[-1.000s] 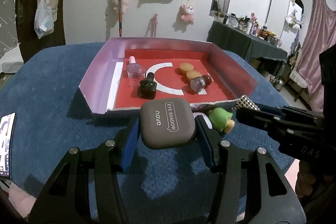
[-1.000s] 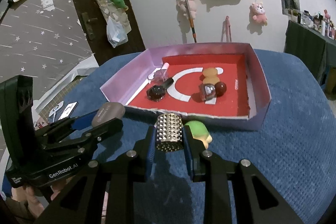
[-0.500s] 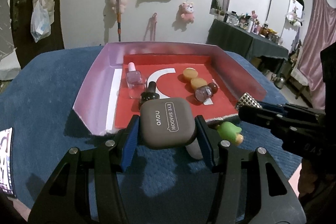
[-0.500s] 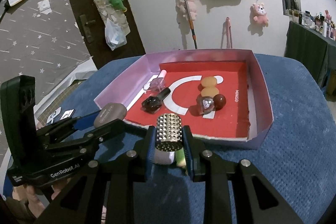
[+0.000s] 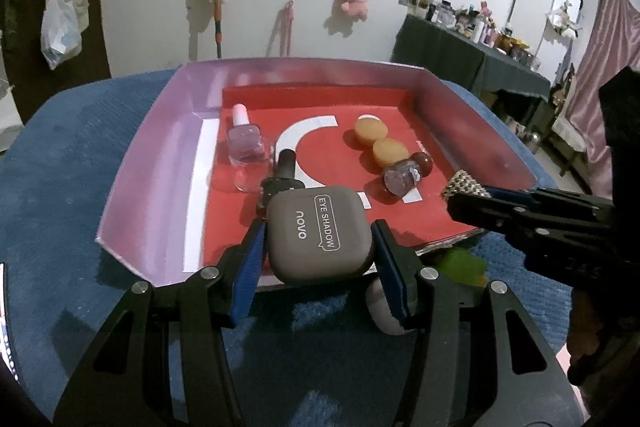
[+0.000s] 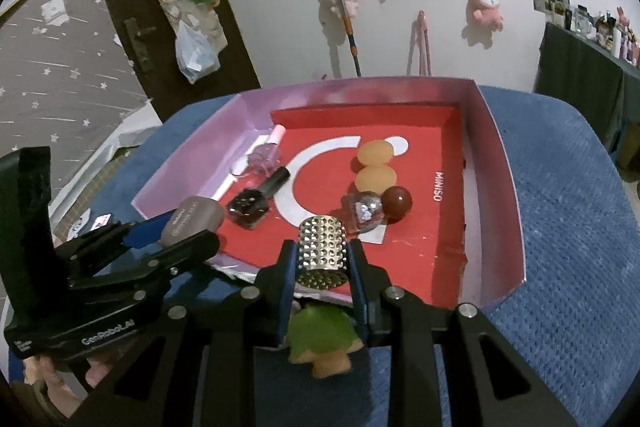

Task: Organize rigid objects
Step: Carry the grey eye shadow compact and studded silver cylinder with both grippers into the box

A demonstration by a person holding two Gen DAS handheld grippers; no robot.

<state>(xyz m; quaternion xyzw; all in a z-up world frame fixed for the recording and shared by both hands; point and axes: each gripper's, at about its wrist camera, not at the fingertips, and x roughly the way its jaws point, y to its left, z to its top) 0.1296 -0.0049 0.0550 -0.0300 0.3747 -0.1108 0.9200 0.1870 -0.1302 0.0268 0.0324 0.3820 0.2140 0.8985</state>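
Below, each label names one item, placed relative to the tray.

Tray (image 5: 160, 163): shallow box with pink walls and a red floor bearing a white crescent; it sits on a blue cloth (image 5: 60, 155).

Left gripper (image 5: 316, 247): clenched on the case, blue pads pressing its two sides, held over the tray's near wall toward the left corner.

Case (image 5: 318, 231): grey, rounded, lid printed "EYE SHADOW"; raised above the tray's near edge and partly over its red floor. From the right wrist it shows at the tray's near left corner (image 6: 192, 221).

Right gripper (image 6: 322, 259): clenched on the studded tube, held over the tray's near wall, to the right of the left gripper.

Studded tube (image 6: 322, 251): silver cylinder covered in small studs, upright between the pads, above the tray's near edge.

Pink bottle (image 5: 245, 143): inside the tray, lying at the left side of the floor, cap toward the far wall.

Black bottle (image 6: 256, 201): inside the tray, lying just nearer than the pink bottle, beside the crescent.

Orange discs (image 6: 374, 167): two, touching, near the tray's middle.

Glitter jar (image 6: 364, 213): inside the tray, just nearer than the discs, touching the brown ball (image 6: 396, 203).

Green toy (image 6: 320, 337): outside the tray, on the cloth just before its near wall, under the right gripper.
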